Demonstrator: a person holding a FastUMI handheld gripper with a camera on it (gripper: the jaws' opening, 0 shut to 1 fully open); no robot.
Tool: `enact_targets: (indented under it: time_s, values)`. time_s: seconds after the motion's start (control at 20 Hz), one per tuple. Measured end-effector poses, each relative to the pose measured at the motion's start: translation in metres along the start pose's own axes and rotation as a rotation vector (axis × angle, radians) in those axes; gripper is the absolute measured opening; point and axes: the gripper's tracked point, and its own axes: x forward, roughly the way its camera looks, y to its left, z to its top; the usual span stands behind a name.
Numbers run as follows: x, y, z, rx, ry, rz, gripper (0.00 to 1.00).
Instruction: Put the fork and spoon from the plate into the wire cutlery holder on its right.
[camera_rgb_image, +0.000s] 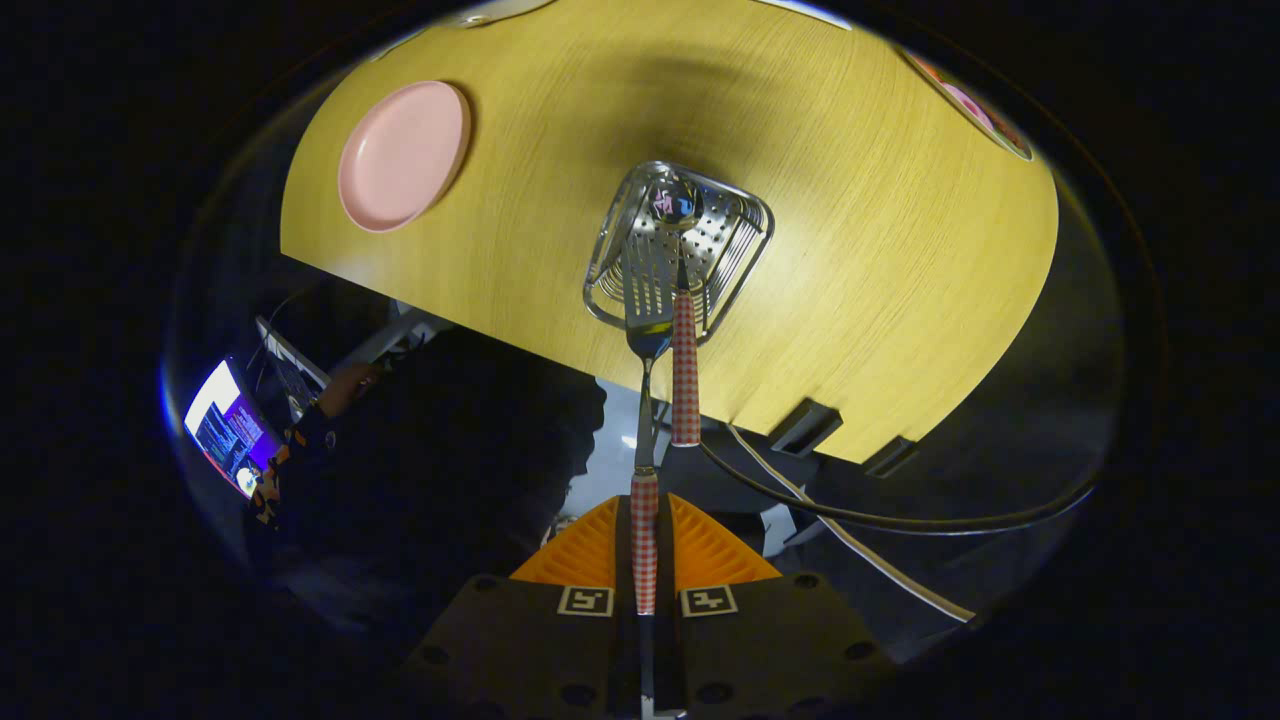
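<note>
While tool (645, 560) grips one spoon (646, 400), one fork (685, 365) in holder (680, 245), one plate (403, 155).

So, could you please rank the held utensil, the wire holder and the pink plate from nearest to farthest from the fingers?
1. Held utensil: clamped between the fingers.
2. Wire holder: straight ahead, beyond the tips.
3. Pink plate: farthest, left of the holder.

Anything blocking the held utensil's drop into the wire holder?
Nothing visible. The gripper is shut on a checked-handled utensil whose head hangs over the wire cutlery holder. The other checked-handled utensil already stands inside beside it, leaving open space. The pink plate sits apart.
</note>
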Motion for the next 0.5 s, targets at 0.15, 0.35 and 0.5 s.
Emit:
enact_targets:
  time_s: [0.15, 0.35, 0.5]
  values:
    - [0.001, -0.009, 0.018, 0.008, 0.063, -0.033, 0.1]
    - [0.004, -0.01, 0.037, 0.02, 0.138, -0.04, 0.1]
    - [0.002, -0.011, 0.046, 0.025, 0.174, -0.044, 0.1]
